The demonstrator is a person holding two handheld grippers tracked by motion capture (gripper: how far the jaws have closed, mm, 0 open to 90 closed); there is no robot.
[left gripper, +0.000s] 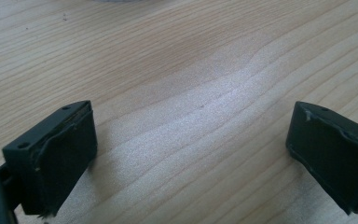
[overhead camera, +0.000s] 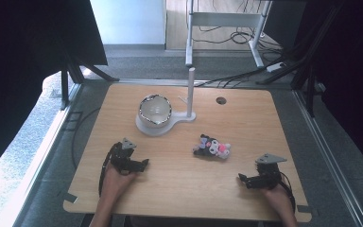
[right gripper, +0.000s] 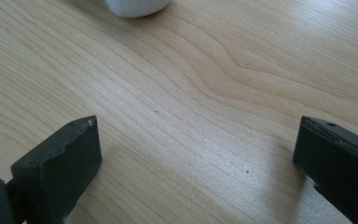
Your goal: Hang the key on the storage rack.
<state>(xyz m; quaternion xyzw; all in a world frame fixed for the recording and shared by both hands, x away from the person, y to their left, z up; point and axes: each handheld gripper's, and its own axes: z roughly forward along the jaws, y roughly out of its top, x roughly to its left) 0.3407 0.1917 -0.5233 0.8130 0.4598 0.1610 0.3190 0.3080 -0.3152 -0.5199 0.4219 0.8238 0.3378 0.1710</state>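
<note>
A small plush toy (overhead camera: 211, 146), black, white and pink, lies on the wooden table (overhead camera: 246, 113) right of centre. A white bowl (overhead camera: 155, 110) with a dark rim sits on a white stand (overhead camera: 146, 127) that carries an upright post (overhead camera: 190, 92), at the back middle. My left gripper (overhead camera: 144, 164) rests low at the front left, pointing right, open, with bare wood between its jaws (left gripper: 196, 135). My right gripper (overhead camera: 242, 179) rests at the front right, pointing left, open over bare wood (right gripper: 198, 149). A white edge of the plush toy (right gripper: 135, 5) shows at the top.
A round cable hole (overhead camera: 221, 100) sits in the table near the back right. Beyond the table stand a white frame (overhead camera: 227, 21) and loose cables (overhead camera: 246, 75) on the floor. Dark curtains hang at both sides.
</note>
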